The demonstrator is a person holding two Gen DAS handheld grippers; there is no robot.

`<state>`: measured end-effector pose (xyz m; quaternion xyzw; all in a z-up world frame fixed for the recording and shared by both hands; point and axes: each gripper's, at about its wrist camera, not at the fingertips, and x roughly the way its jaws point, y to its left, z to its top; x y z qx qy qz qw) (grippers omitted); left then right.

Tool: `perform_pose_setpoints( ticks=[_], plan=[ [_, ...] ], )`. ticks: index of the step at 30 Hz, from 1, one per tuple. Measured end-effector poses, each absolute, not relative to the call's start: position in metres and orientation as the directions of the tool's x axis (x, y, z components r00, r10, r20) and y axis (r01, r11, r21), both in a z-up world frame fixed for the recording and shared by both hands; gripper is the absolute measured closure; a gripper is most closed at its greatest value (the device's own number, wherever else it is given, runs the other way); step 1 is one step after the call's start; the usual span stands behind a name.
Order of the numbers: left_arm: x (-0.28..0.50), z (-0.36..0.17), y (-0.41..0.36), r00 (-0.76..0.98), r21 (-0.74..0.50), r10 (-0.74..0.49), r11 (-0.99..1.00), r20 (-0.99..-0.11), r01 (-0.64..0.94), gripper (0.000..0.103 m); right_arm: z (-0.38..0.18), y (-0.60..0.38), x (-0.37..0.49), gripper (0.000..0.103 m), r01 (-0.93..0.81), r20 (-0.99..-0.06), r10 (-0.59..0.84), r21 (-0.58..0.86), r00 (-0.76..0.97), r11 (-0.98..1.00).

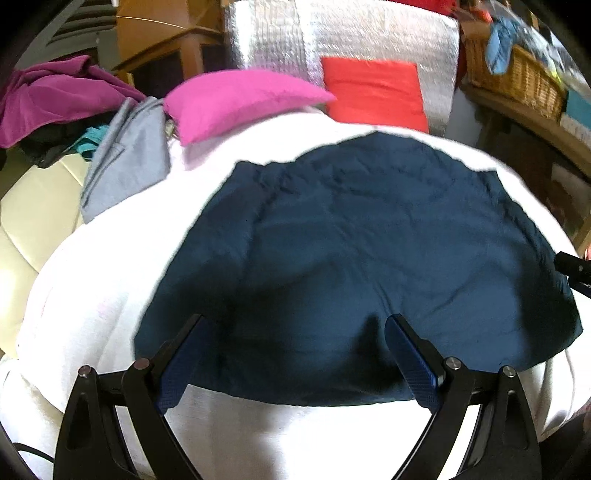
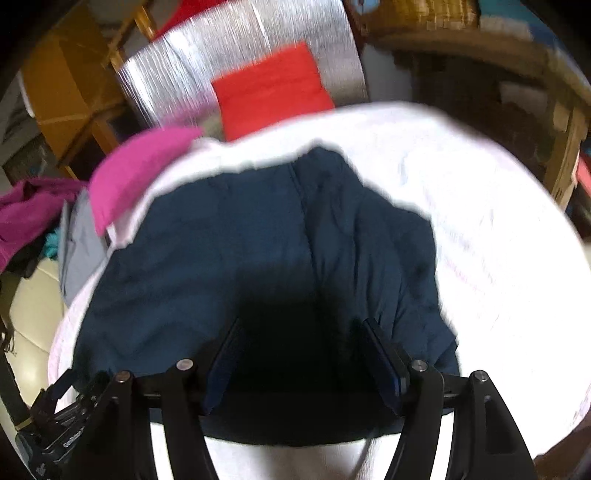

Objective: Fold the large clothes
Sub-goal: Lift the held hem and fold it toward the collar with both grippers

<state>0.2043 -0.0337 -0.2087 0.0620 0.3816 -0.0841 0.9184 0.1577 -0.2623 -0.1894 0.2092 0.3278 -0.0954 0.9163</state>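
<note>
Your dark blue garment [image 1: 354,258] is lying spread out and fairly flat on a white blanket [image 1: 92,295], with soft creases running across it and a seam running up its middle in the right wrist view. Its near hem is curving just ahead of your two tools, and its far edge is ending short of the pillows.

You are holding the left tongs [image 1: 295,354] tilted downward over the near hem, jaws standing wide apart, released, with the blue cloth lying between and under them and not pinched by either pad. You are holding the right tongs [image 2: 303,354] at a similar downward tilt over the same hem, farther toward the garment's right side; these jaws are also spread and gripping nothing, the cloth between them lying in deep shadow. Both views are blurred.

You are working with one blue garment and two sets of tongs. Beyond the garment one pink pillow [image 1: 240,99] and one red pillow [image 1: 373,92] are sitting, the red one leaning against a silver quilted backing [image 1: 369,33]. One grey garment [image 1: 125,158] is lying at the blanket's left edge, with a purple cloth [image 1: 48,92] heaped beyond it. One wicker basket [image 1: 517,77] is standing on a shelf at the right
</note>
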Motion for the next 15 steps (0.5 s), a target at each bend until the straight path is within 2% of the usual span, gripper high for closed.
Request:
perform_pose_setpoints(
  ticks=[4, 9, 13, 15],
  plan=[
    [0.211, -0.194, -0.018, 0.726, 0.072, -0.057, 0.987, -0.686, 0.146, 0.007, -0.178, -0.261, 0.169, 0.033, 0.293, -0.642, -0.022, 0.319, 0.767, 0.901],
    [0.233, -0.201, 0.003, 0.687, 0.083, 0.011, 0.994, -0.727, 0.072, 0.007, -0.181, -0.259, 0.203, 0.033, 0.28, -0.715, 0.005, 0.28, 0.699, 0.918],
    [0.248, -0.216, 0.015, 0.654, 0.093, 0.051, 0.995, -0.755, 0.03, 0.007, -0.223, -0.266, 0.226, 0.033, 0.296, -0.779, 0.112, 0.362, 0.617, 0.884],
    [0.258, -0.23, 0.018, 0.61, 0.104, 0.062, 0.994, -0.79, 0.033, 0.007, -0.226, -0.267, 0.227, 0.033, 0.297, -0.776, 0.116, 0.369, 0.62, 0.881]
  ],
)
